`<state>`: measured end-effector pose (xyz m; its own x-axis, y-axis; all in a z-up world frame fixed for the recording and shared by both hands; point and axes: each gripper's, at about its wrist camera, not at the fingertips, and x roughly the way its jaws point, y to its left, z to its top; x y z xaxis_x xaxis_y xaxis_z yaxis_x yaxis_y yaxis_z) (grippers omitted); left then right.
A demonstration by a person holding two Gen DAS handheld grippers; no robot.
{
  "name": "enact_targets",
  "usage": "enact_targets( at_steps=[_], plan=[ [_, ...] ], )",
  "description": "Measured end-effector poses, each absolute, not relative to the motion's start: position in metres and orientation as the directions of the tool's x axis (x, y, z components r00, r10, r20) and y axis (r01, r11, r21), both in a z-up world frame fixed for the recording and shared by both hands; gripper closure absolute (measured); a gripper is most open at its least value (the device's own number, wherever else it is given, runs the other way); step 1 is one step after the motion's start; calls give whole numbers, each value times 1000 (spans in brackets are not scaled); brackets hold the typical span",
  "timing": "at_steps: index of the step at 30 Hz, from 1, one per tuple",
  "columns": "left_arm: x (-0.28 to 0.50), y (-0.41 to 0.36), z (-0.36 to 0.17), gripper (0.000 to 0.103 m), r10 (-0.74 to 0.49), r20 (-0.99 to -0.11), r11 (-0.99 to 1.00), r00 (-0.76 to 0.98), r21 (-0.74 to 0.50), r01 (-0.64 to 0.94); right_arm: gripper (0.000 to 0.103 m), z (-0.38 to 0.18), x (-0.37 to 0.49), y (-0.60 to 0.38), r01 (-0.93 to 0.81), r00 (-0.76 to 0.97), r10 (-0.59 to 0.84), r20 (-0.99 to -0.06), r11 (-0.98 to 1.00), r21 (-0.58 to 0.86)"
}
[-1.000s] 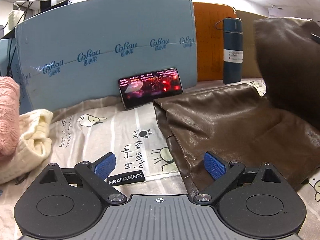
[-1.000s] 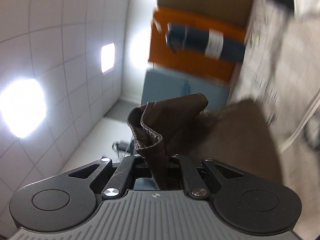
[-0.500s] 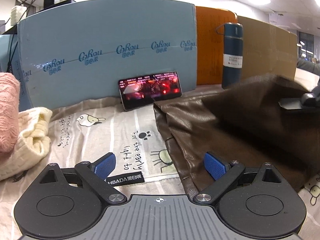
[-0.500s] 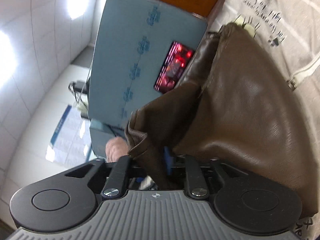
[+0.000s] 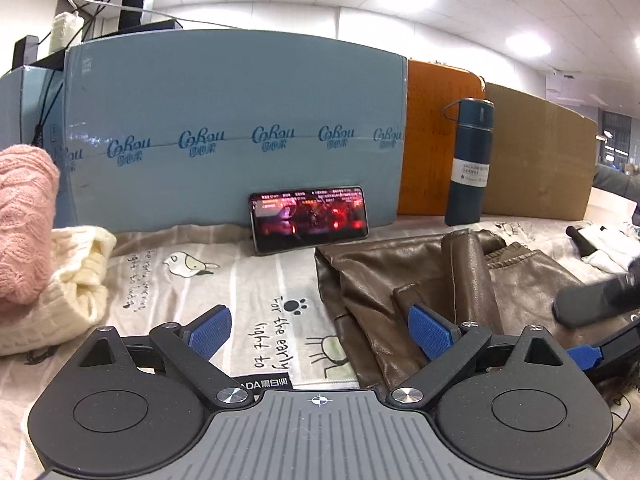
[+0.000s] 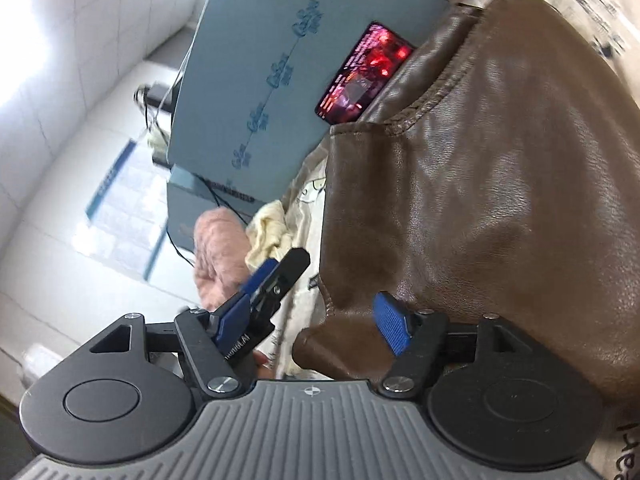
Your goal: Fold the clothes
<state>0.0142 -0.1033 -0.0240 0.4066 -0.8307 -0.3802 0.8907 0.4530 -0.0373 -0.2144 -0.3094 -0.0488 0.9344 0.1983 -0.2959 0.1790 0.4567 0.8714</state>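
Brown leather-look garment lies on the printed bedsheet, right of center in the left wrist view, just in front of the phone and the dark teal flask. Glossy, creased surface, stitched hems visible. It's folded over itself: an upper layer sits on the lower one, with a narrow strip running front-to-back across the top and a stitched waistband-like edge at the far right. Long axis looks roughly left-right across the sheet, near edge angled toward the left gripper; exact ends can't be told, the right side is cut off by the other tool.

Left gripper: jaws spread wide, nothing between them, hovering low over the sheet at the garment's left edge. Its right pad overlaps the leather in view; contact unclear.

Right gripper: jaws apart, blue pads clear of each other. A folded corner of the garment sits between and just ahead of them, not pinched. The view is rolled sideways.

Pink knit and cream knit are stacked at the far left, well apart from the garment.
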Motion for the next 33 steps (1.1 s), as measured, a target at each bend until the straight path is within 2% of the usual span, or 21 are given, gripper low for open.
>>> enact_targets(
  at_steps=[1, 2, 7, 12, 18, 23, 33],
  plan=[
    [14, -103, -24, 6, -833, -381, 449, 401, -41, 893, 29, -48, -212, -308, 171, 932, 205, -300, 481, 860],
    [17, -102, -24, 6, -844, -387, 433, 371, -84, 898, 18, -44, -213, -305, 153, 936, 204, -288, 501, 852],
    [31, -96, -22, 1, -893, -396, 343, 211, -299, 890, 6, -18, -243, -304, 129, 970, 84, -227, 612, 780],
    [30, -86, -23, 1, -919, -385, 273, 84, -468, 840, 5, -13, -273, -328, 294, 951, -115, -286, 616, 731],
    [20, -60, -31, 0, -920, -390, 288, -24, -719, 632, 5, -28, -315, -362, 435, 900, -250, -356, 548, 715],
    [3, -58, -41, 0, -876, -473, 347, -95, -755, 557, 5, -44, -310, -377, 500, 863, -243, -442, 527, 687],
    [16, -95, -56, 0, -897, -441, 393, -17, -816, 423, 5, -55, -266, -396, 461, 876, -136, -462, 513, 724]
  ],
)
